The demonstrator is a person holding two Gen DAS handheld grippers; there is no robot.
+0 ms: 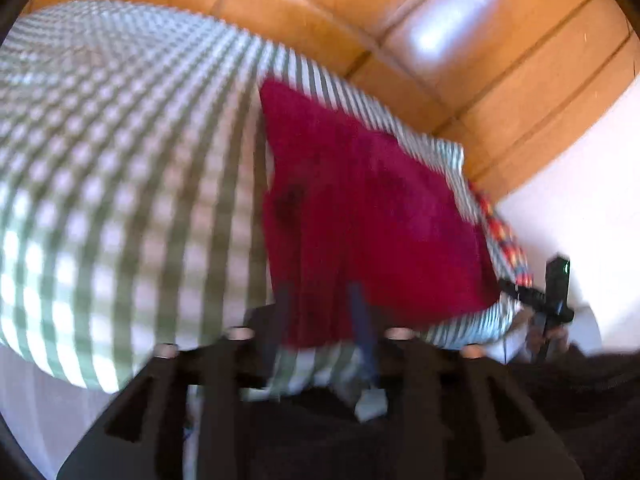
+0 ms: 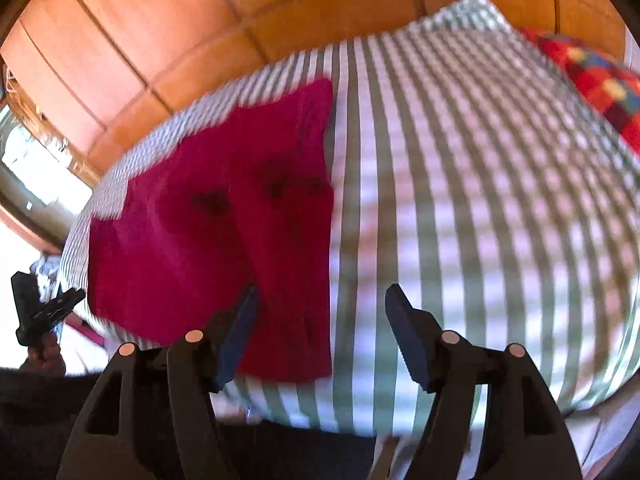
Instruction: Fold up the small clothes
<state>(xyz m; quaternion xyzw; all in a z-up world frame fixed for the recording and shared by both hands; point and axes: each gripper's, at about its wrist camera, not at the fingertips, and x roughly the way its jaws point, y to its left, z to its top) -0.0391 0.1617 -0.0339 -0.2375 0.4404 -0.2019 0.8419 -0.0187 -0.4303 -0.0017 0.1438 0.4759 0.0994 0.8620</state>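
Note:
A small magenta garment (image 1: 360,208) lies flat on a green-and-white checked cloth (image 1: 120,180) over the table. In the left wrist view my left gripper (image 1: 320,312) sits at the garment's near edge, its blue fingers (image 1: 362,320) blurred, a gap between them. In the right wrist view the garment (image 2: 224,240) lies left of centre. My right gripper (image 2: 320,304) is open, its left finger (image 2: 244,320) over the garment's near edge, its right finger (image 2: 404,328) over bare cloth (image 2: 480,220). Each gripper shows small in the other's view, the right one (image 1: 554,292) and the left one (image 2: 40,312).
A red, blue and yellow patchwork cloth (image 2: 596,88) lies at the far right of the table, also seen in the left wrist view (image 1: 508,240). Orange tiled floor (image 1: 460,60) surrounds the table. The table edge runs close below both grippers.

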